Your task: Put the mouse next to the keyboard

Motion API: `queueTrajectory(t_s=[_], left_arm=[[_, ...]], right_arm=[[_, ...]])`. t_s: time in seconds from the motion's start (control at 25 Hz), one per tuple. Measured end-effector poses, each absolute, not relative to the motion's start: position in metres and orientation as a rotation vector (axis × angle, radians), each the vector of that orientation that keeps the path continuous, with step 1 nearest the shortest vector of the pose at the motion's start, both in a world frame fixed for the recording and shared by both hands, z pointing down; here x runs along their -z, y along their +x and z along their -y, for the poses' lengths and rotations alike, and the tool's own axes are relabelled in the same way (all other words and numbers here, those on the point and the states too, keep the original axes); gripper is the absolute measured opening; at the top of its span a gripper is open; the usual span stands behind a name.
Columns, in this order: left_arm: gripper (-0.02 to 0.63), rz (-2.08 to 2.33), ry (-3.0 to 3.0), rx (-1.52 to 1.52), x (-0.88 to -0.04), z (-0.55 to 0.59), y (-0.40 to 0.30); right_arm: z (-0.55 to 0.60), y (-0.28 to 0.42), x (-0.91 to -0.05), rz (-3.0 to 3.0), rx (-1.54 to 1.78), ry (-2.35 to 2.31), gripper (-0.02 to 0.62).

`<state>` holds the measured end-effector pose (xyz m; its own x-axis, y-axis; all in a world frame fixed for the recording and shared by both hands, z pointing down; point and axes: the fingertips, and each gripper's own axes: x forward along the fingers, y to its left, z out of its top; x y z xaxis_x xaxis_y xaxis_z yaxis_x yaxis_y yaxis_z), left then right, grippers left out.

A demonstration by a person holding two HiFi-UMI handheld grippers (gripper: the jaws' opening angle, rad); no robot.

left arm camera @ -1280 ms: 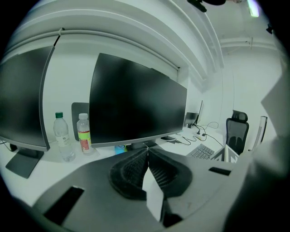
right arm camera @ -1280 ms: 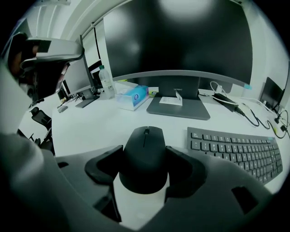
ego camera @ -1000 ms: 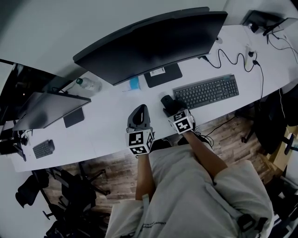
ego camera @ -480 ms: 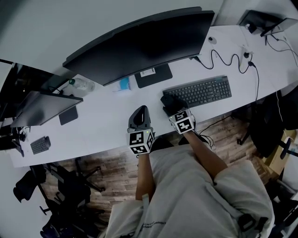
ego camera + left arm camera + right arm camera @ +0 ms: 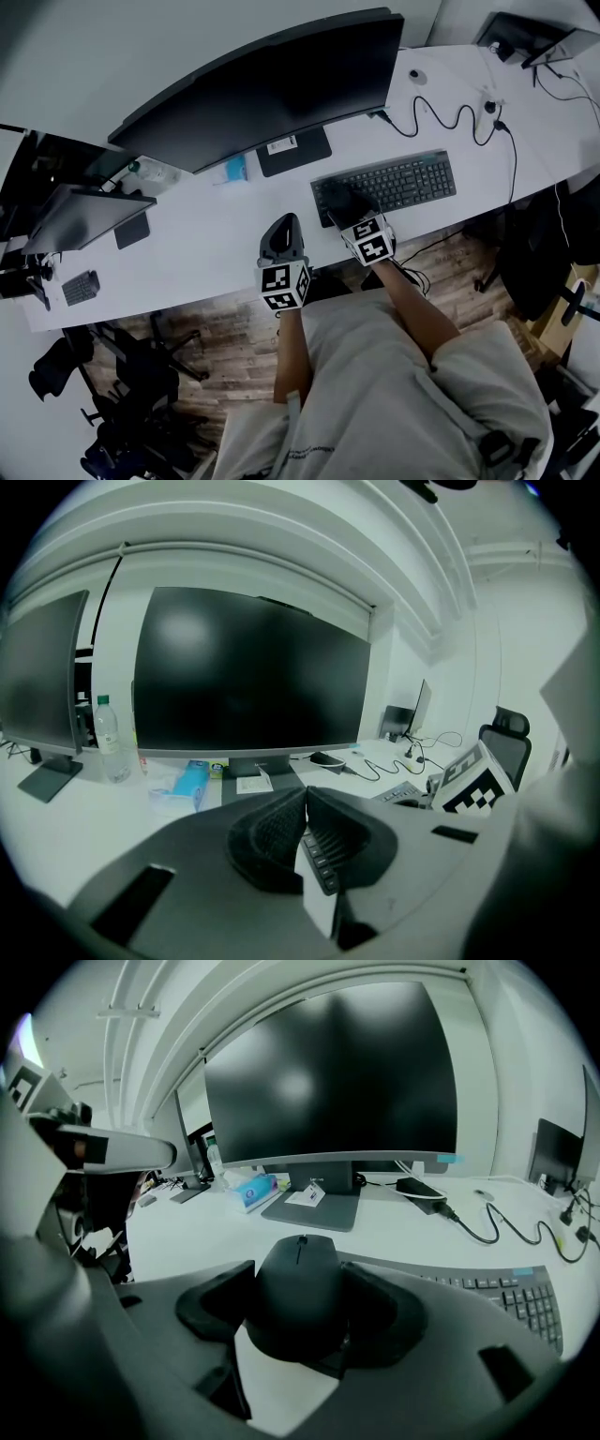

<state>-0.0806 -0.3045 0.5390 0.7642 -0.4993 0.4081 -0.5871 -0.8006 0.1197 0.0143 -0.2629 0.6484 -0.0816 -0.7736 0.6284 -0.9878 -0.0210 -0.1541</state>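
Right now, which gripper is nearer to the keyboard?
Right. The right gripper, its fingers closed on the mouse, is at the left end of the keyboard. The left gripper, shut and empty, is over the desk, farther to the left.

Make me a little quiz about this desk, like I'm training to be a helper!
1. True or false: the left hand-held gripper has its jaws shut with nothing between them.
2. What does the right hand-held gripper hold? A) a red apple B) a rounded black computer mouse C) a yellow cup
3. Fill in: the dark grey keyboard lies on the white desk in front of the big curved black ____.

Key: 1 true; 2 B; 3 monitor.
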Motion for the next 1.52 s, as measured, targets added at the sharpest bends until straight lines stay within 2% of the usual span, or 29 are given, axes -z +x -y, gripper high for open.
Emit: queueTrajectory(t_s=[0.84,1.52], left_arm=[[0.023,0.767,2.761,-0.537,-0.549,0.235,0.040],[0.023,0.649,2.795,-0.595,-0.561,0.202,0.094]], right_arm=[[0.201,0.132,-0.646,1.926,-0.836,1.894,0.299],[0.130,0.229,-0.658,1.811,-0.915,1.996,0.299]])
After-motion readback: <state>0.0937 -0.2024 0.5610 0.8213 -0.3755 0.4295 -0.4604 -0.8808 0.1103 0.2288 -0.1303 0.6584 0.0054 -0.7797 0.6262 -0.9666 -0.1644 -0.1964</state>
